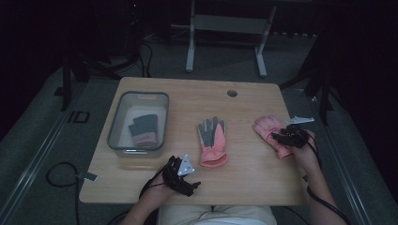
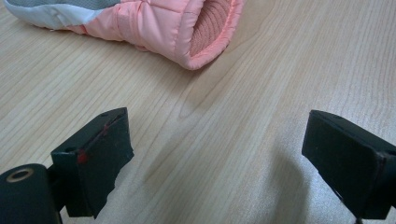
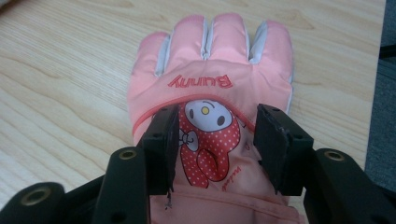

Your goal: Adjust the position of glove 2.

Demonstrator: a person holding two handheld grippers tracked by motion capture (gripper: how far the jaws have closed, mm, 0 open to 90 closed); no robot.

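A pink glove [image 3: 210, 60] with a bunny picture and the word Bunny lies flat, back up, at the table's right [image 1: 267, 127]. My right gripper [image 3: 217, 140] hangs over its wrist end [image 1: 284, 137]. Its jaws stand apart on either side of the bunny picture, pads not pressing. A second pink glove [image 1: 212, 140], grey palm up, lies mid-table. Its open cuff [image 2: 173, 23] lies just ahead of my left gripper [image 2: 217, 149]. That gripper rests near the front edge [image 1: 191, 183], open over bare wood.
A clear grey bin [image 1: 115, 126] at the left of the wooden table [image 1: 244, 178] holds a dark grey glove with a pink cuff [image 1: 144, 129]. A round cable hole [image 1: 232, 93] sits near the far edge. A metal stand [image 1: 225, 28] is beyond the table.
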